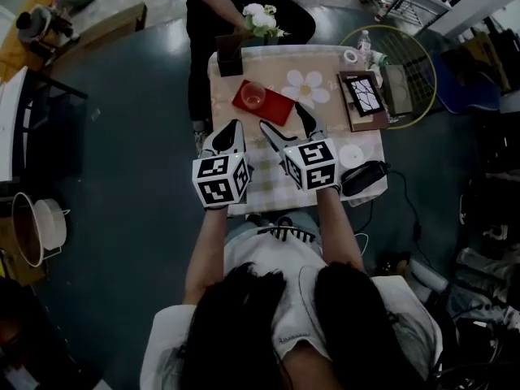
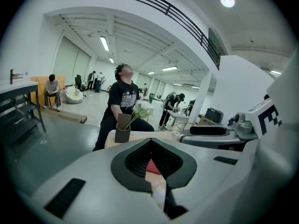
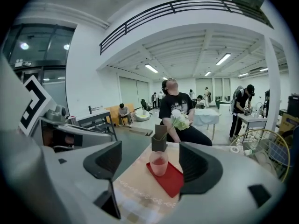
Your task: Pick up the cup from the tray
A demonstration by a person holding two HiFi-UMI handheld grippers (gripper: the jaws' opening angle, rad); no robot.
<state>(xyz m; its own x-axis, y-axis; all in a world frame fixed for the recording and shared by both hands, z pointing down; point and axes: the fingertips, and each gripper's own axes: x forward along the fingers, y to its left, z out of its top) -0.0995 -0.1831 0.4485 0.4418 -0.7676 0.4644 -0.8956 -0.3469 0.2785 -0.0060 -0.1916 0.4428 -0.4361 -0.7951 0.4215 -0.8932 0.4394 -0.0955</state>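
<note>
Here, from left to right in the head view:

- Left hand-held gripper [image 1: 234, 127]: jaws pressed together with nothing between them, held over the near part of the worktop [image 1: 264, 187], its tips toward twelve o'clock.
- Cup [image 1: 253, 96]: translucent and pinkish, upright on the red tray [image 1: 279, 109], toward the tray's ten o'clock end. It is well apart from both grippers.
- Handling, as a judgement: the cup looks thin-walled and light, so it is likely to flex or tip under a hard or off-centre squeeze. Its smooth sides may slip. The best hold is across the wall at mid-height, with gentle pressure.
- Right hand-held gripper [image 1: 283, 119]: jaws spread wide and empty. In its own view the cup stands between the pads' lines at twelve o'clock, not yet reached.
</note>
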